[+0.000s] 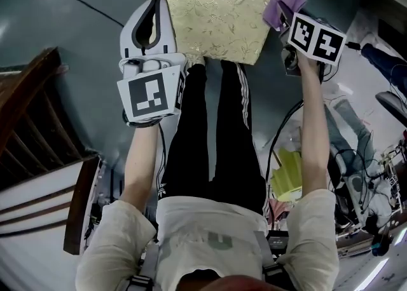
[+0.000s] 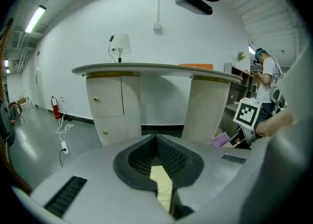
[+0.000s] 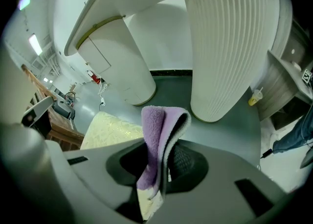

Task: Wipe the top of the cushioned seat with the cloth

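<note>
Over at the far right corner of the cushioned seat (image 1: pixel 213 16) we've got the purple cloth (image 1: pixel 284 2) pinched in our right gripper (image 1: pixel 286 21). Its jaws are clamped tight on the fabric, and the cloth folds over and sticks up past the tips. Honestly can't tell whether it's touching the gold flowery top or just hanging over it. In the right gripper view the seat sits below and to the left of the cloth. Our left gripper (image 1: pixel 154 0) is over the seat's left edge, jaws pressed together at the tips with nothing between them. A strip of the gold cover shows through the gap behind the tips. Both are on the grey floor (image 1: pixel 76 35), near a white counter (image 2: pixel 146 69).
</note>
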`<state>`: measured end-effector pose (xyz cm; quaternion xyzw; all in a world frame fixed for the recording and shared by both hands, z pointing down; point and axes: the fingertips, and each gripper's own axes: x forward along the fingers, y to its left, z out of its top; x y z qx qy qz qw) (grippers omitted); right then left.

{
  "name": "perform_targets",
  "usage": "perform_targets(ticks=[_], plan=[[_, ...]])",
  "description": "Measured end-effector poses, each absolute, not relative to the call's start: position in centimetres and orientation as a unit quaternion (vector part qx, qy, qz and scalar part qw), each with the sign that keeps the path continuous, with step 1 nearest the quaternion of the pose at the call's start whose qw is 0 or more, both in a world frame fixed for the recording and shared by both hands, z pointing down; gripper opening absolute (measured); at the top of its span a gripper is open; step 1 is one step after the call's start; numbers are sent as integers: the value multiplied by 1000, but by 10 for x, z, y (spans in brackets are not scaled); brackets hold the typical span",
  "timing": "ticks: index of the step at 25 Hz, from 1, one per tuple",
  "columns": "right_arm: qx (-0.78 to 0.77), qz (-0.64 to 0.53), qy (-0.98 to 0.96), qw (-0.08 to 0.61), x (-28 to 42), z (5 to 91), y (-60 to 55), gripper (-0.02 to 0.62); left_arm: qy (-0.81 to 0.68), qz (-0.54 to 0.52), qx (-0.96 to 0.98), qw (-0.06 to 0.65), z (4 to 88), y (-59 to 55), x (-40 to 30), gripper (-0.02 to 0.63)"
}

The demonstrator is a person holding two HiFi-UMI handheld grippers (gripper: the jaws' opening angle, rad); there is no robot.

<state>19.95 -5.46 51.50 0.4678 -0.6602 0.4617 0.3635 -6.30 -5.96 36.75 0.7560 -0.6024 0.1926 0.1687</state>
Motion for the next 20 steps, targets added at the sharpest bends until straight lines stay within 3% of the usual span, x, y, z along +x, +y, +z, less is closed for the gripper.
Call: perform_targets(ticks=[13, 20], plan=[[378, 427, -793, 213, 29, 322, -101, 94, -674, 168, 707, 136, 303, -49, -136, 6], [324, 451, -807, 199, -76, 369, -61, 94, -690, 176, 688, 142, 325, -3, -173, 6]])
